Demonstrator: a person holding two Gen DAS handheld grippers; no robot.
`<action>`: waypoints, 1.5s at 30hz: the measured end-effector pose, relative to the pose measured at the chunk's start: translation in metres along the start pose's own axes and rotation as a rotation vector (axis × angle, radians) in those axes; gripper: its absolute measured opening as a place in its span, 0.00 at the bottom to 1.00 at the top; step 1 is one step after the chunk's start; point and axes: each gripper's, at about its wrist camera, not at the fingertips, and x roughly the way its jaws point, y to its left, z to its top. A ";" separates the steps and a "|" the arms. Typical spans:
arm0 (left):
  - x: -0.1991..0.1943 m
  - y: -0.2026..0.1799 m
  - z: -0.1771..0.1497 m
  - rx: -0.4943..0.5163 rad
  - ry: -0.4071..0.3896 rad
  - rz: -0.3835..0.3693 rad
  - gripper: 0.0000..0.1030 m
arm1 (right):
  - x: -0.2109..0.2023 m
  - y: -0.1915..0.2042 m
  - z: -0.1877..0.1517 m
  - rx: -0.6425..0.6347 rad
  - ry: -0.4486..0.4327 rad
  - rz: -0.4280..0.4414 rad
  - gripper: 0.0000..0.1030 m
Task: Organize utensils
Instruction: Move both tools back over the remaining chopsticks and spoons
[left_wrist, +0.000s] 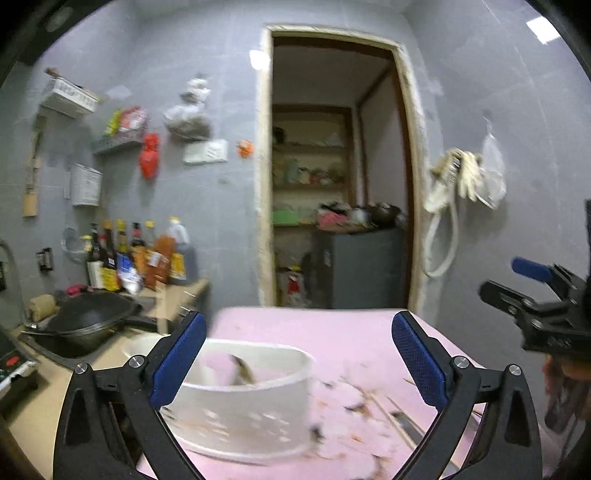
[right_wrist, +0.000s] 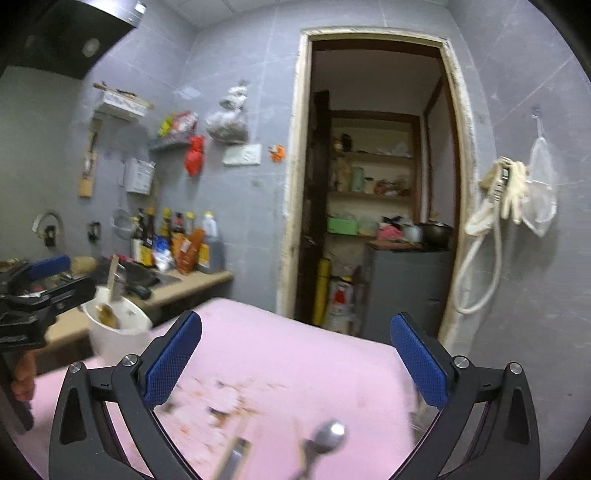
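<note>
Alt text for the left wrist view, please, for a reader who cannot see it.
The open left gripper frames a white utensil holder on a pink tablecloth, nothing between its fingers. Blurred chopsticks lie right of the holder; the right gripper shows at the right edge, a doorway behind.

So the table (left_wrist: 280, 325) had a pink cover with a blurry floral print (left_wrist: 343, 400) on it. A white utensil holder (left_wrist: 243, 402) stood on it at about 7 o'clock in the left wrist view, something brownish poking out of the top, too smeared to name. Loose chopsticks (left_wrist: 391, 417) lay around 5 o'clock of it. In the right wrist view a metal utensil (right_wrist: 325, 439) lay at 6 o'clock, a second blurred one (right_wrist: 236, 454) just beside it at its 9 o'clock.
</note>
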 end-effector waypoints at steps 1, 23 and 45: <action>0.004 -0.008 -0.002 0.006 0.025 -0.021 0.96 | 0.001 -0.005 -0.002 -0.003 0.015 -0.015 1.00; 0.112 -0.064 -0.076 -0.016 0.594 -0.223 0.67 | 0.065 -0.067 -0.076 0.090 0.439 -0.024 1.00; 0.182 -0.044 -0.086 -0.221 0.785 -0.286 0.14 | 0.134 -0.039 -0.095 0.012 0.699 0.029 0.63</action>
